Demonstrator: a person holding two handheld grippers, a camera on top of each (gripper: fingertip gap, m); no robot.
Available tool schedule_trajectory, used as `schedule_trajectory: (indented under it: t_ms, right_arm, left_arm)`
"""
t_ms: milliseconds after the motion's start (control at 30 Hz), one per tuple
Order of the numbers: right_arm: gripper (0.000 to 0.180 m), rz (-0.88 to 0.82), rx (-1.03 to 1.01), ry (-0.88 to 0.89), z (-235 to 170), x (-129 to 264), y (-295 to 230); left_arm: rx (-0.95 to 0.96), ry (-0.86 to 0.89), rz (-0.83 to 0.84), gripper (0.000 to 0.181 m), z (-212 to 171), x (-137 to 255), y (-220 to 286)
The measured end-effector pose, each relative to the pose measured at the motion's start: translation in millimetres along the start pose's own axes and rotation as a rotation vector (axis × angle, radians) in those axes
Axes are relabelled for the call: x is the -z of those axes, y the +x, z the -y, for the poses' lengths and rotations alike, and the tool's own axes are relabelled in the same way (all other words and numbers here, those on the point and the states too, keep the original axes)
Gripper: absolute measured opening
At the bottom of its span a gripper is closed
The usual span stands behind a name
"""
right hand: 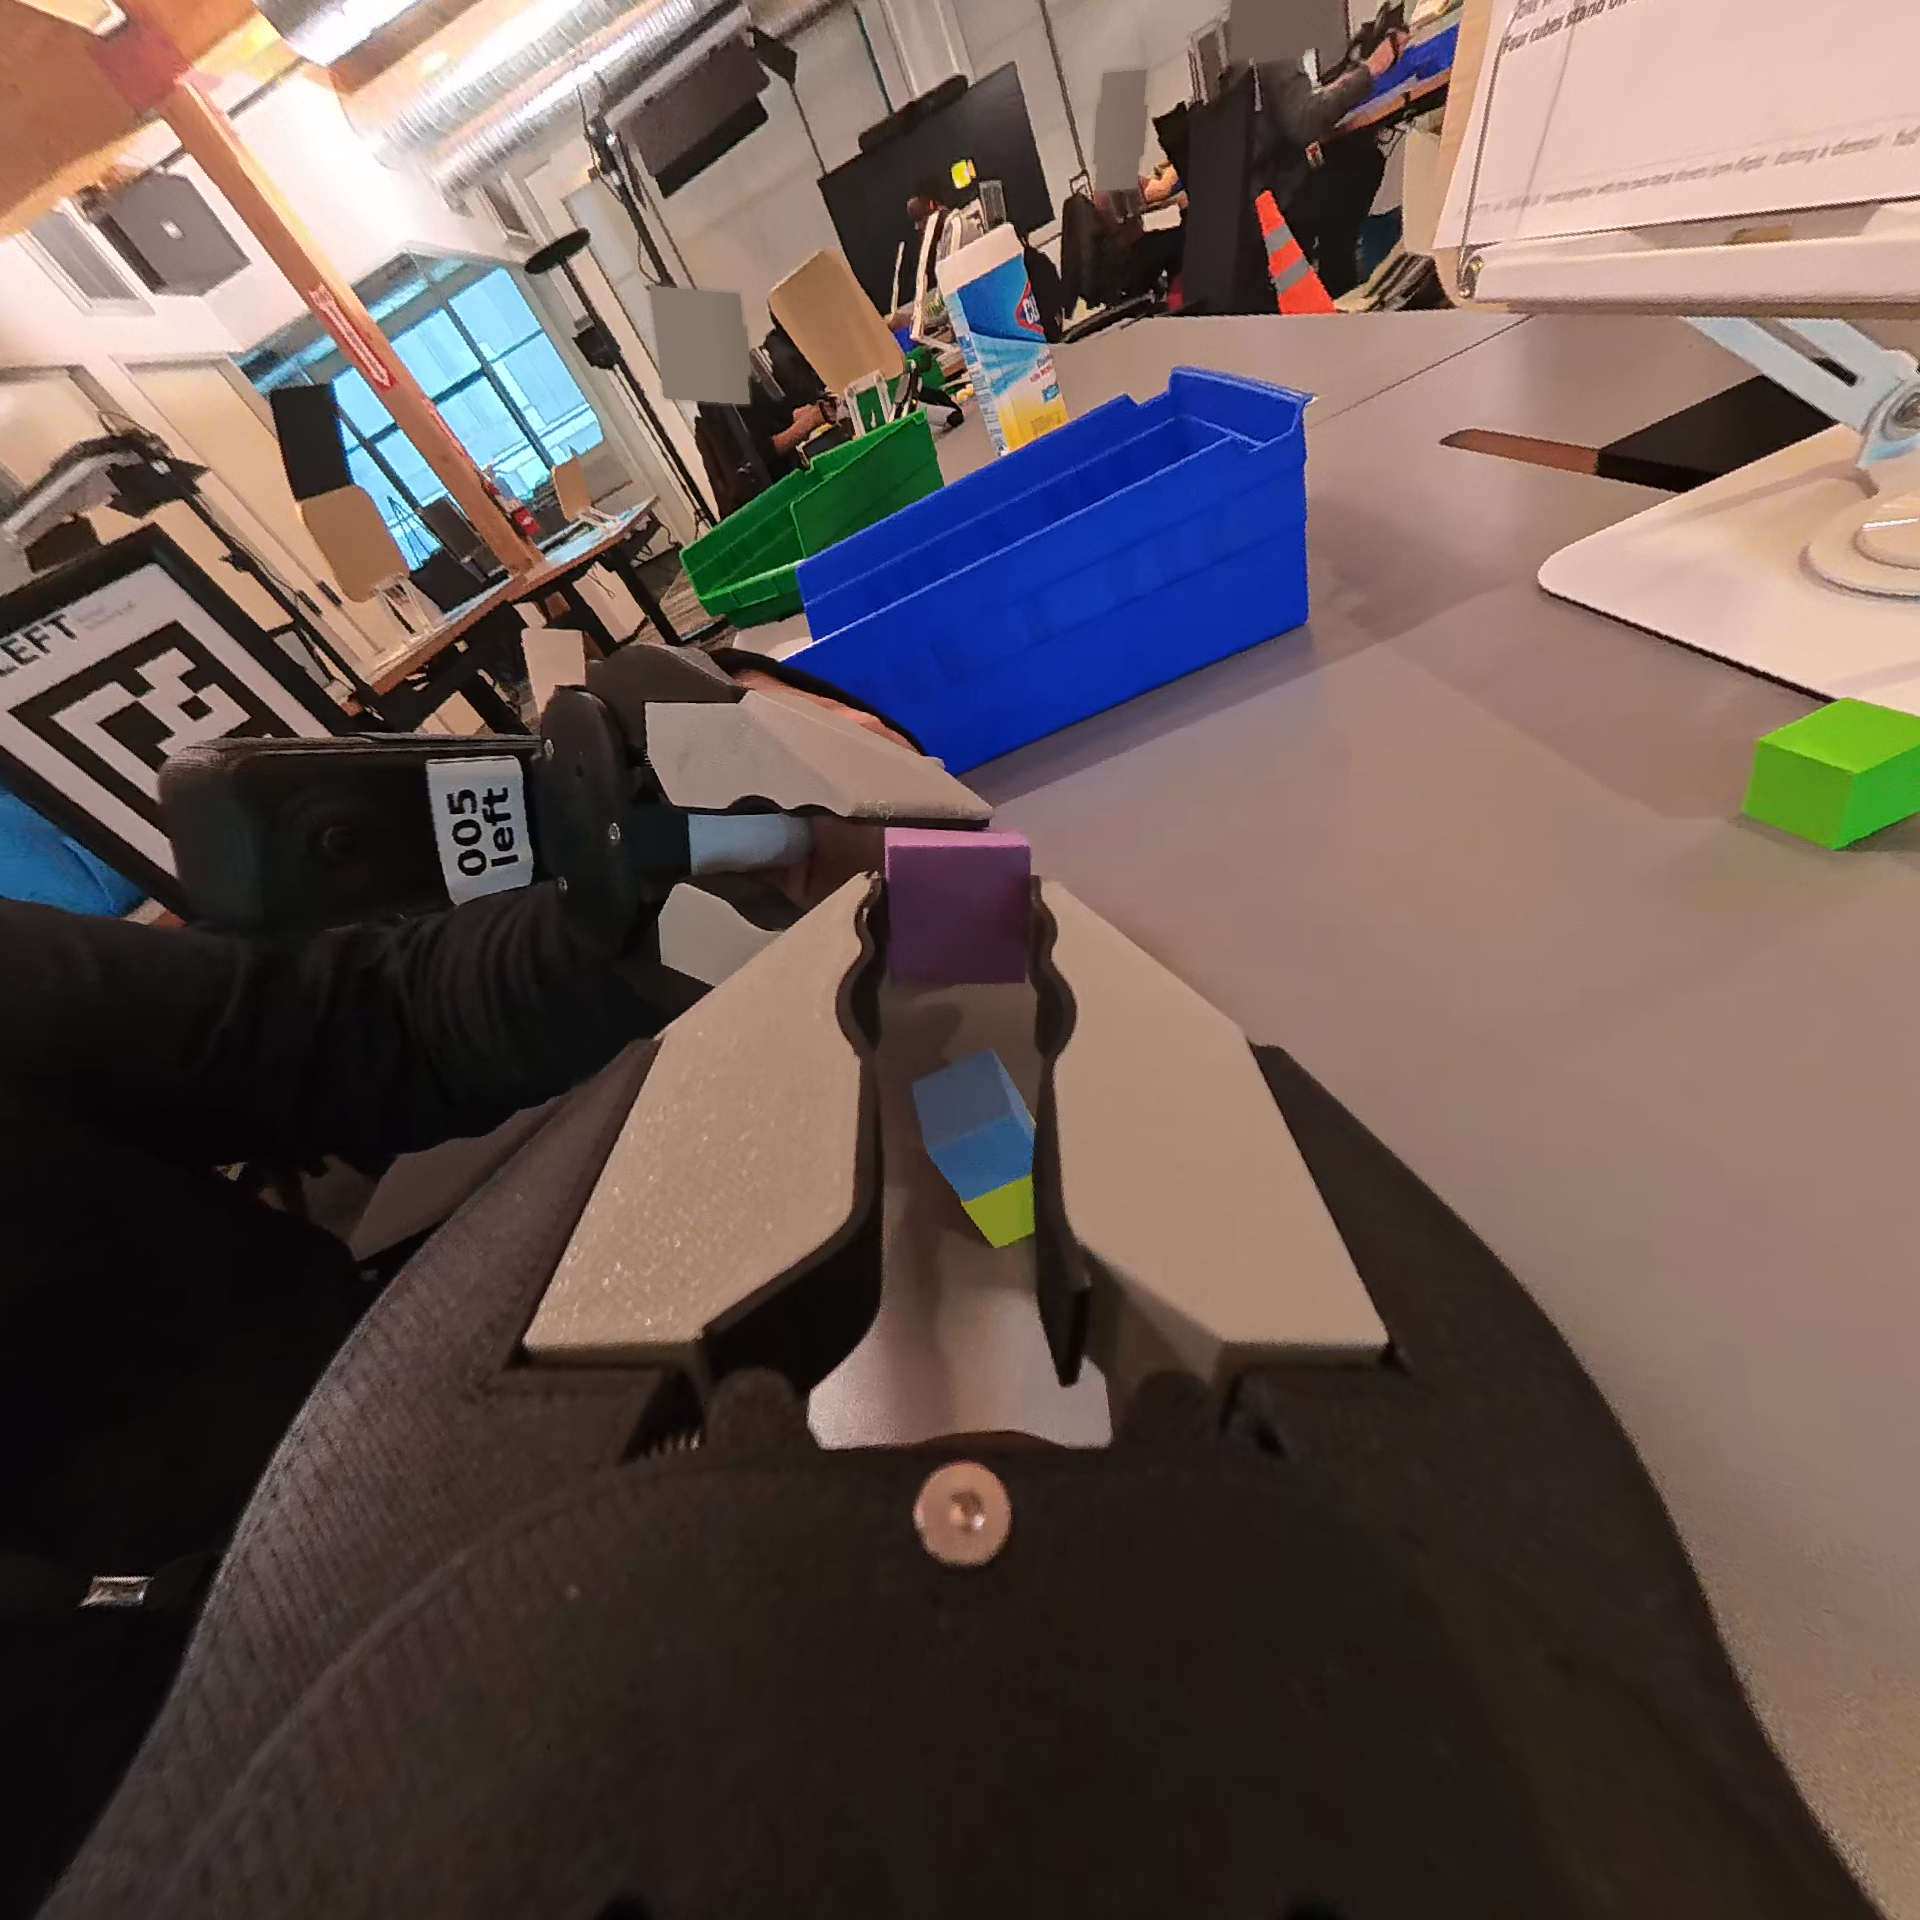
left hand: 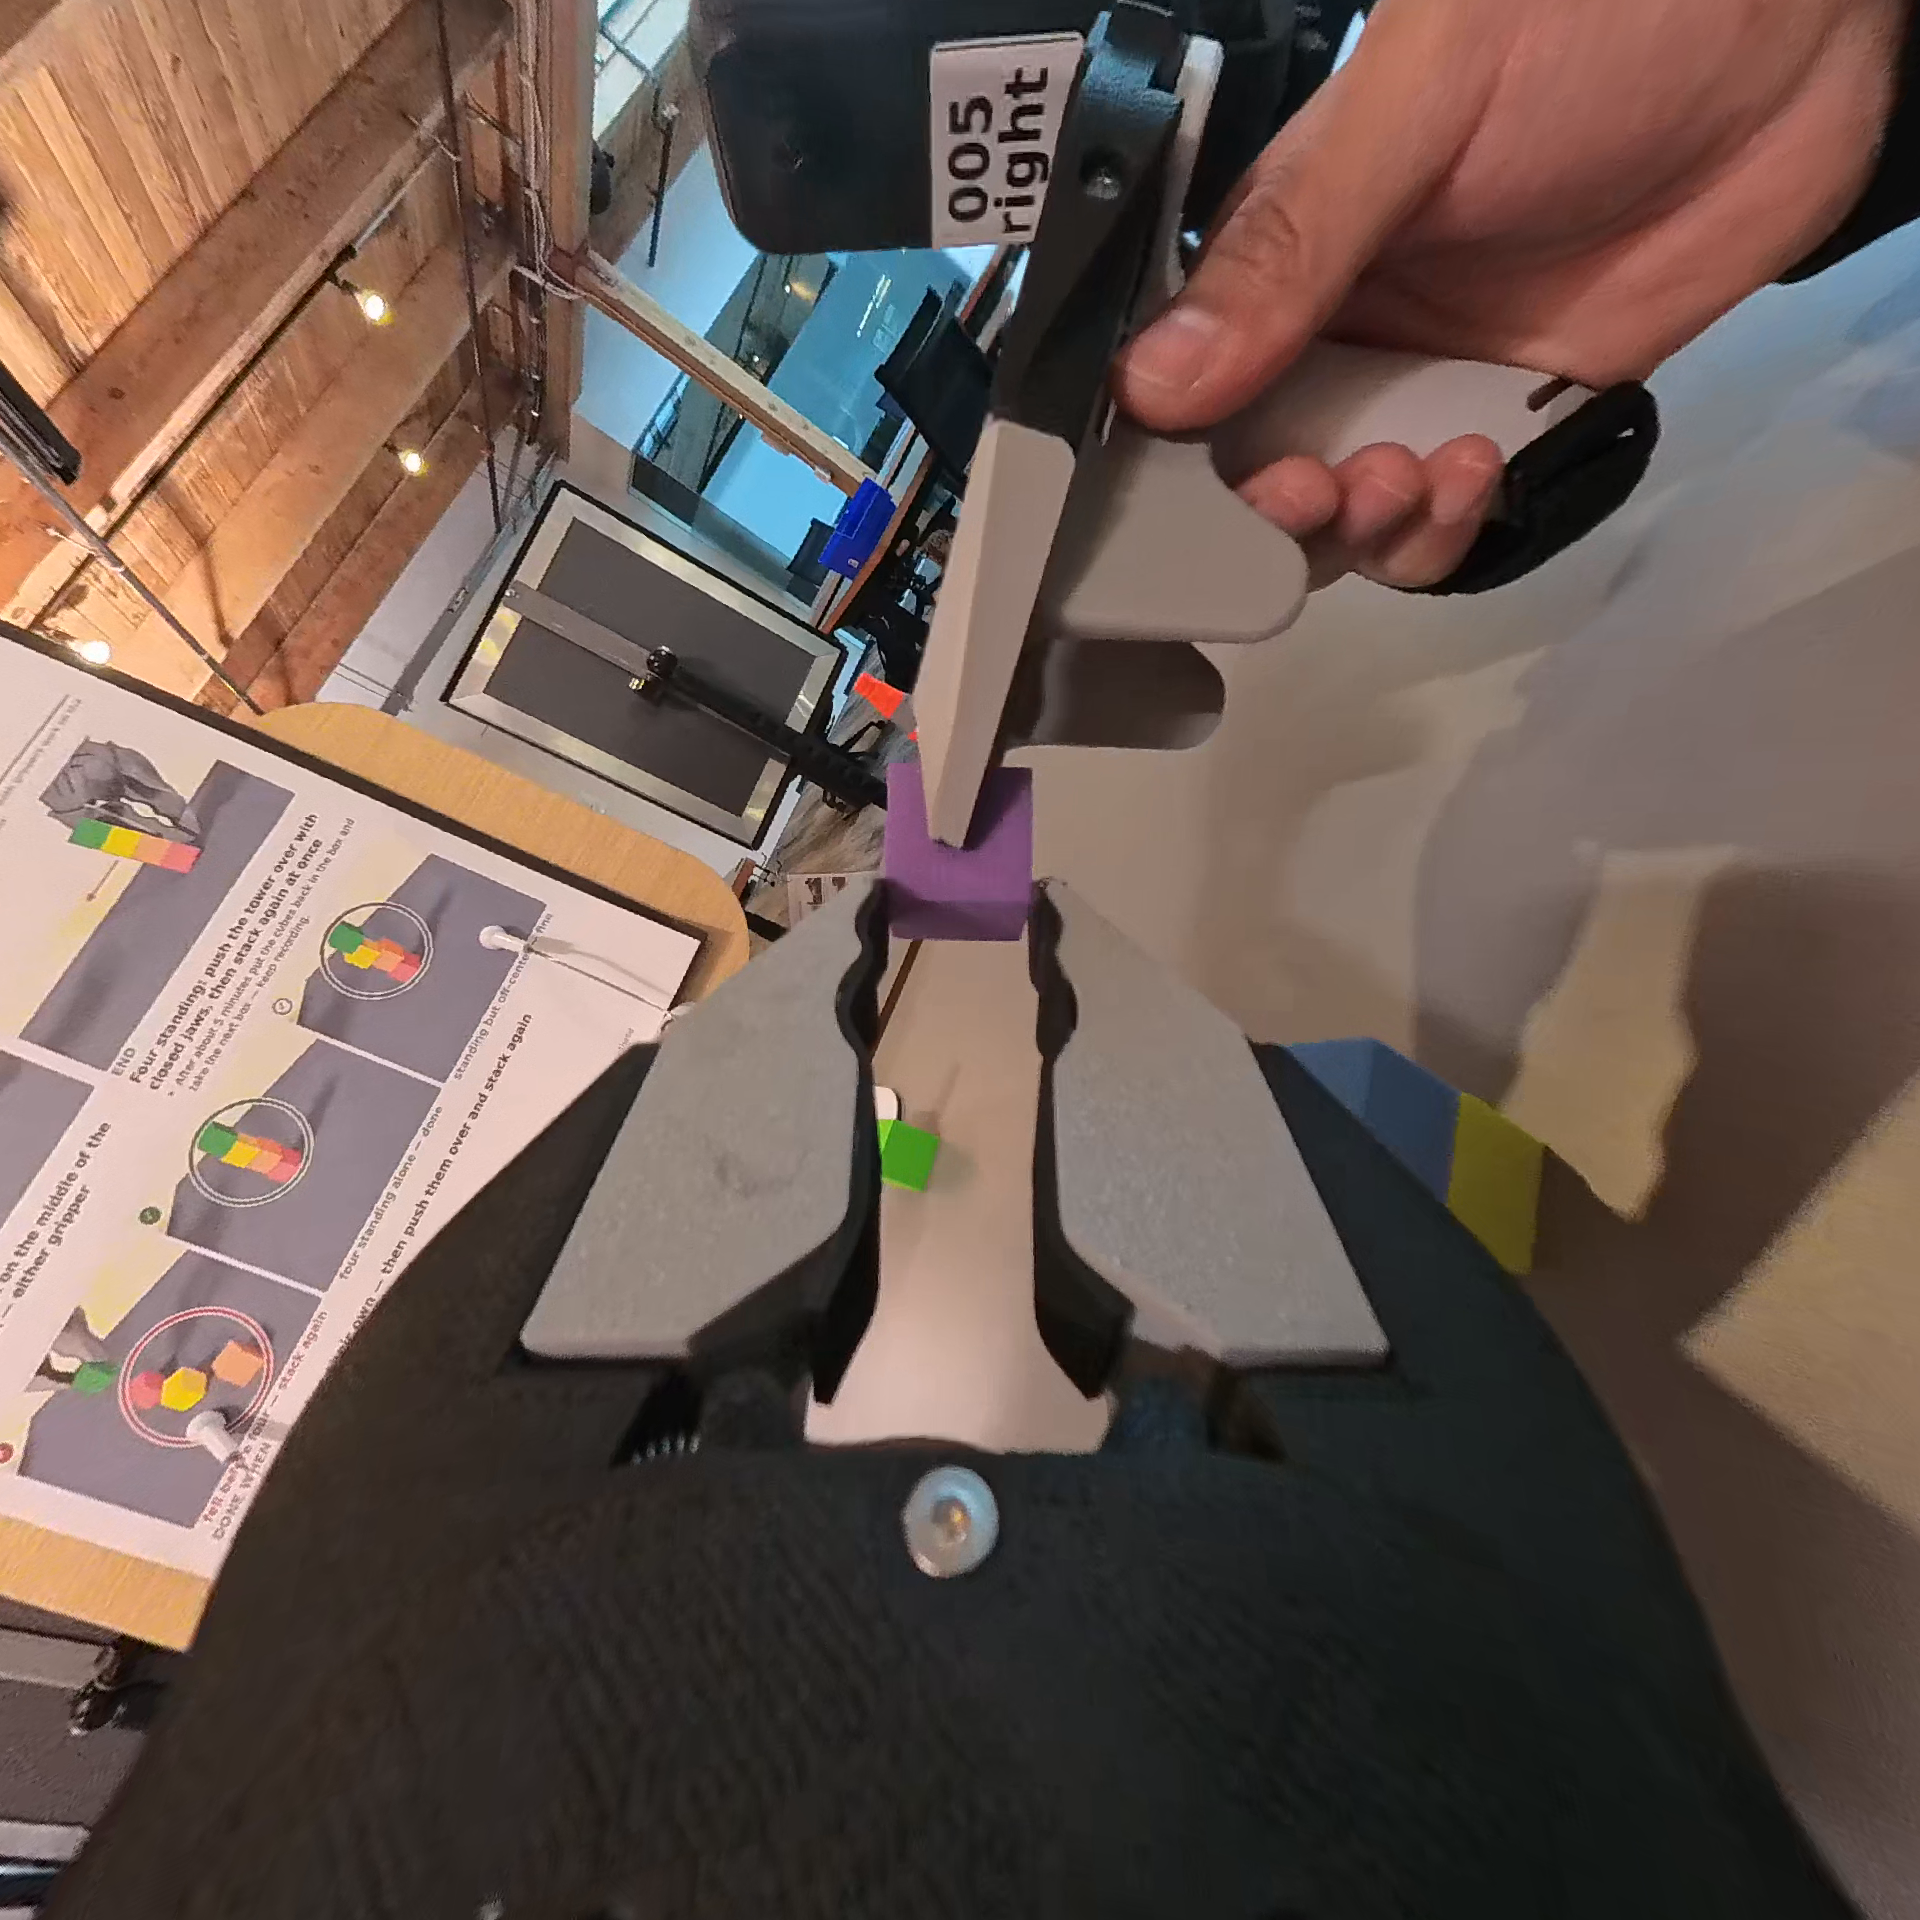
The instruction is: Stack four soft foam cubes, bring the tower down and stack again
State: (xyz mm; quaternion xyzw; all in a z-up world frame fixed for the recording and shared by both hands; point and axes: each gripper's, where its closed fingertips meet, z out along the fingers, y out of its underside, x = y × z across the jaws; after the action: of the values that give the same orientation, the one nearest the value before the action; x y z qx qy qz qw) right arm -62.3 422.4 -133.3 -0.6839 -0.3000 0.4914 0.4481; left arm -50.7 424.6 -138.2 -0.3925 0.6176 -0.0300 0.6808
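Observation:
A purple foam cube (left hand: 982, 888) is held in the air between both grippers. My left gripper (left hand: 958, 920) is shut on its sides. My right gripper (right hand: 956, 899) is also shut on the purple cube (right hand: 956, 930), crosswise to the left one. The right gripper's finger (left hand: 971, 665) comes down over the cube in the left wrist view. The left gripper's finger (right hand: 831, 774) lies over the cube's top in the right wrist view. A blue cube (right hand: 977, 1127) sits on a yellow-green cube (right hand: 1003, 1210) on the grey table below. A green cube (right hand: 1834, 774) lies apart.
A blue bin (right hand: 1049, 582) and a green bin (right hand: 810, 520) stand at the back of the table, with a wipes canister (right hand: 1003, 343) behind them. A white monitor stand base (right hand: 1704, 592) is at the right. An instruction sheet (left hand: 260, 1039) stands at the left. Both grippers' tips are close together, under 4 cm apart. The white monitor stand base (right hand: 1704, 592) is about equally far from each gripper, around 35 cm.

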Motion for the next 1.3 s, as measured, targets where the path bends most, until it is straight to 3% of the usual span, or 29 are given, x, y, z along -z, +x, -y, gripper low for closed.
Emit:
schedule_trajectory:
  t_ms: [267, 533, 1200, 1300]
  right_arm:
    - [0.024, -0.017, -0.029, 0.067, 8.5, -0.5, 2.8]
    - [0.038, 0.027, -0.108, 0.180, 23.7, 11.2, 5.6]
    - [0.036, -0.004, -0.165, 0.243, 24.5, 2.6, 12.7]
    - [0.029, 0.018, -0.173, 0.240, 22.8, -1.4, 9.7]
  left_arm:
    - [0.055, -0.040, 0.041, 0.024, -3.1, -1.6, -9.6]
    - [0.210, -0.077, 0.147, 0.024, -17.0, -1.2, -33.7]
    - [0.327, -0.055, 0.181, 0.024, -8.0, -3.0, -32.7]
    - [0.316, -0.058, 0.159, 0.024, -5.5, -5.8, -25.5]
